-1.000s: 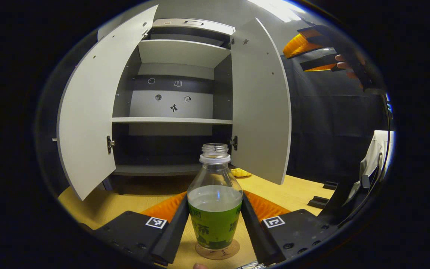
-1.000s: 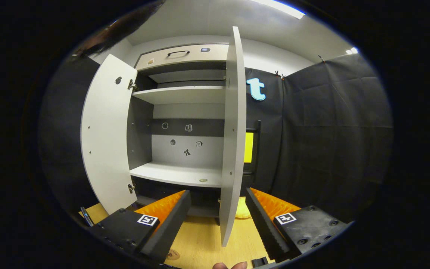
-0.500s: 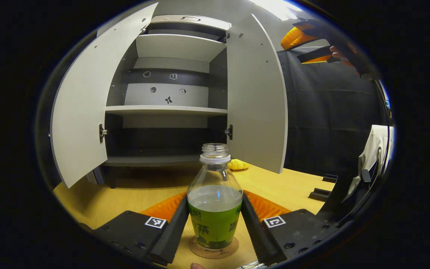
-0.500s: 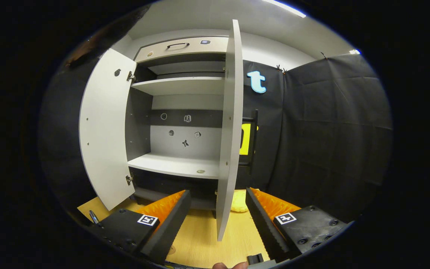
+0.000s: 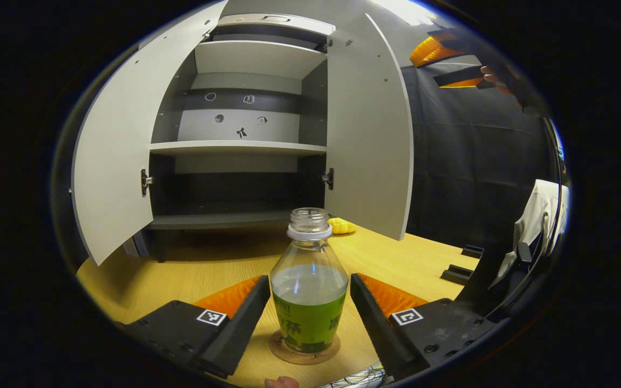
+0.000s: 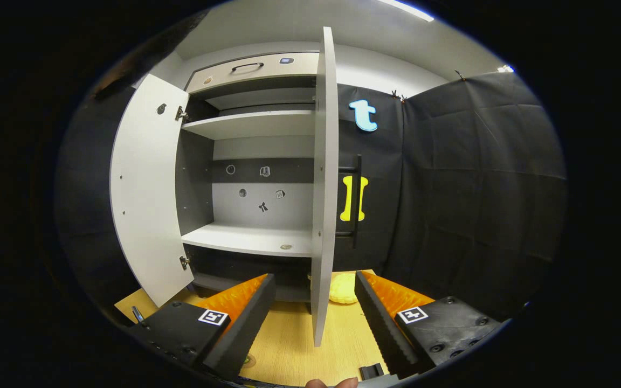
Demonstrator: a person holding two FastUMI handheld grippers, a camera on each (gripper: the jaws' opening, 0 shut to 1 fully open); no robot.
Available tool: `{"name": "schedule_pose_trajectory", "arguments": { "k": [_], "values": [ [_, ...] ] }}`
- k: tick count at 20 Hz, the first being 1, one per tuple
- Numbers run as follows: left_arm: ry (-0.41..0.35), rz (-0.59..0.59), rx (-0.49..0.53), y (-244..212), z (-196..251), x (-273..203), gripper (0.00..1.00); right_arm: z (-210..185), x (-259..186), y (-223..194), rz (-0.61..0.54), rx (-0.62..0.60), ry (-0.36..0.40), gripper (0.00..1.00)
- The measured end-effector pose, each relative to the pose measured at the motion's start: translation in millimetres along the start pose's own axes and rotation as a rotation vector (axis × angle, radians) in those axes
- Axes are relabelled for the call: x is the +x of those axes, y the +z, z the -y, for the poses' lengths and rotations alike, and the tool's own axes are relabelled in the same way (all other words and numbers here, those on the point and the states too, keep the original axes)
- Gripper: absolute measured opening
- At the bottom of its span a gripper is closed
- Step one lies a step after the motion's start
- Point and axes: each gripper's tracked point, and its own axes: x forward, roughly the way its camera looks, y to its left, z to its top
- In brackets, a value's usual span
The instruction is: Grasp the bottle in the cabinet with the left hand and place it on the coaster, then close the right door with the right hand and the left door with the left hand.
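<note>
— Where's the bottle now?

— The clear plastic bottle with the green label (image 5: 309, 291), uncapped and partly filled with pale liquid, stands upright on the round cork coaster (image 5: 304, 350) on the light wooden table (image 5: 181, 269), out in front of the cabinet.

— Is the left gripper (image 5: 306, 318) holding it?

— No. Its black fingers (image 5: 246, 318) sit either side of the bottle with a visible gap on each side, so the jaws are apart and neither pad touches the label.

— And the cabinet?

— The pale grey cabinet (image 5: 240, 145) is open. In the left gripper view the left grey door (image 5: 114, 161) swings wide to one side and the right grey door (image 5: 370, 145) to the other, with bare shelves between them. A small yellow lumpy object (image 5: 341, 226) lies on the table just beside the bottom corner of the right door.

— What about the right gripper?

— In the left gripper view it is up high beyond the right door, black and orange (image 5: 450, 67), with a hand behind it. In the right gripper view, the right gripper (image 6: 315, 318) faces the right door (image 6: 322, 188) edge-on; that thin edge falls between its two spread fingers (image 6: 246, 318), which stand well apart and close on nothing. I cannot tell whether either finger touches the door. The left door (image 6: 146, 188) hangs open farther off, and the yellow object (image 6: 343, 288) sits on the table past the door's lower end.
</note>
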Motion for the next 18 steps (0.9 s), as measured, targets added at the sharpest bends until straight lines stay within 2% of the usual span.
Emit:
{"name": "schedule_pose_trajectory", "arguments": {
  "k": [4,8,12,14,16,18],
  "values": [
    [-0.009,-0.058,-0.032,4,7,-36,0.96,16,4,6,0.021,0.019,-0.031,0.98],
    [0.048,-0.022,-0.08,61,-8,-83,0.95,38,7,11,0.035,0.041,-0.065,0.98],
    [0.193,0.076,-0.115,146,-54,-109,0.95,65,10,20,0.058,-0.012,-0.109,0.98],
    [0.268,0.116,-0.09,182,-79,-118,0.95,77,14,29,0.079,0.008,-0.12,0.98],
    [0.347,0.145,-0.061,214,-105,-128,0.95,82,19,28,0.055,0.039,-0.113,0.98],
    [0.392,0.164,-0.091,238,-121,-138,0.95,80,24,29,0.046,0.085,-0.066,0.98]
  ]
}}
